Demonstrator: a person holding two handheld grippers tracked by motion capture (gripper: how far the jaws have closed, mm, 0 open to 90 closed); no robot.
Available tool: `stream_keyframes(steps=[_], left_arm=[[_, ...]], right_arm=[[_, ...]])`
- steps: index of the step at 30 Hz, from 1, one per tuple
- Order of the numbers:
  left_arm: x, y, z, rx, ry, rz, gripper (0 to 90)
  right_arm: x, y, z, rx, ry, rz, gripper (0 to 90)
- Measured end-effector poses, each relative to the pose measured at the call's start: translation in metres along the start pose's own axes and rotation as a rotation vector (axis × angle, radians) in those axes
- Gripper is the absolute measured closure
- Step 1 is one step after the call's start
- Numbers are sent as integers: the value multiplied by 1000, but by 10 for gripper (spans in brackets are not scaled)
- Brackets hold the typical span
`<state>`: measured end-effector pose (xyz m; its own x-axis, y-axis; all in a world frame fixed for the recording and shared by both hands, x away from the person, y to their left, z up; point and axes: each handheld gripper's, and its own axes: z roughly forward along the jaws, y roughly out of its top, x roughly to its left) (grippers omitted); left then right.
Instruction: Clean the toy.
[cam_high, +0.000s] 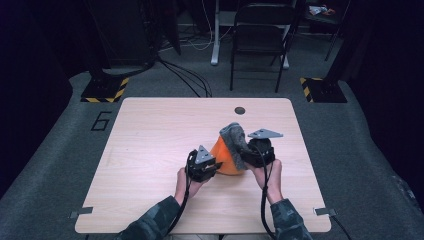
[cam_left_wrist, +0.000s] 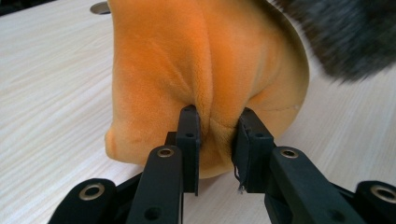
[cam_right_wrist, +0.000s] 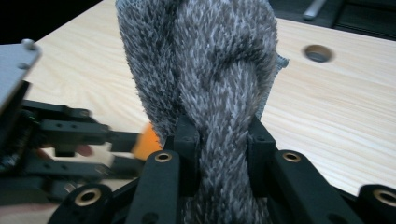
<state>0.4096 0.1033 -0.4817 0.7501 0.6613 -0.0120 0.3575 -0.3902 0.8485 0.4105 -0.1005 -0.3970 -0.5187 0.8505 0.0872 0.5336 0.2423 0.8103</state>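
The left gripper (cam_high: 216, 166) is sitting low on the table (cam_high: 150, 145), near the middle of it and a little toward the person's side. Its jaws are pinching a fold of the orange plush (cam_left_wrist: 205, 70), so they are almost closed with the soft cloth squeezed between the pads. In the left gripper view the fold is making a deep crease that is running up from the jaws, and the bottom of the plush is resting on the wood just in front of them.

The right gripper (cam_high: 245, 155) is standing just to the right of the plush, with a hand (cam_high: 268, 176) holding it from below. Its jaws are closed tight on a grey fuzzy cloth (cam_right_wrist: 210, 84). In the right gripper view the cloth is rising between the two jaws as a thick bunch and is spreading wider above them. In the high view the grey cloth (cam_high: 235, 140) is lying against the right side of the orange plush (cam_high: 223, 157) and is reaching a little above its top.

Both things are staying together between the two grippers. A small round hole (cam_high: 240, 110) in the table is lying beyond them, near the far edge. In the right gripper view the left gripper is showing at the left, with a bit of orange just beside its jaws
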Motion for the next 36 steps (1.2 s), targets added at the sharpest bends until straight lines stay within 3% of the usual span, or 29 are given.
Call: stream_keyframes(steps=[2,5,9,10,22,31,36], left_arm=[[-2,-1,0,5,12,29,736],[0,-3,1,14,9,27,737],[2,-4,2,13,4,3,738],[3,-4,2,11,5,0,738],[9,-6,5,2,-1,-30,737],[13,-8,5,-26,-6,-34,733],[13,-8,5,-17,-11,-31,733]], right_arm=[[6,-2,10,21,-4,-18,710],[6,-9,22,54,-45,-63,708],[-4,-12,24,78,-69,-57,709],[-5,-13,24,81,-80,-34,708],[-39,-37,31,186,-146,51,710],[-65,-69,51,325,-176,132,716],[-65,-49,33,239,-175,98,735]])
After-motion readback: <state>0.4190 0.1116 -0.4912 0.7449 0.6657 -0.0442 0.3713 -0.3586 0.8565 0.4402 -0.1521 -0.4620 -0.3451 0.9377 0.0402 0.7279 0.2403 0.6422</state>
